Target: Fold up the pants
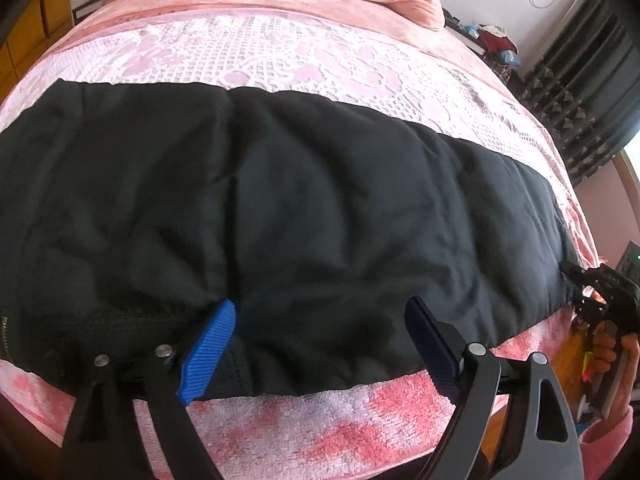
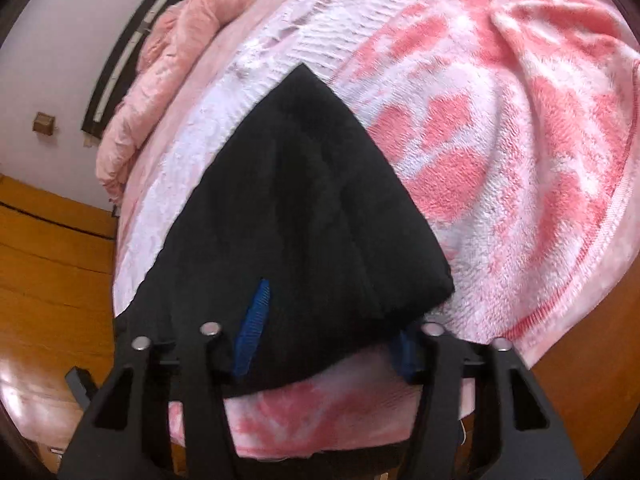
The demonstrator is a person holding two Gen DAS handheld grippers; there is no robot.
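Black pants (image 2: 296, 216) hiding right claw (image 2: 324, 336) pads

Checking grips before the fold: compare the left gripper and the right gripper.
The left gripper stands wide over the black pants' near edge, pads not pressing; the right gripper stands narrower around the pants' end, grip unclear. The left faces the long side, the right a corner. Both have blue pads.

Black pants (image 1: 280, 200) cut off left; right gripper's fingers (image 2: 252, 328) partly hidden
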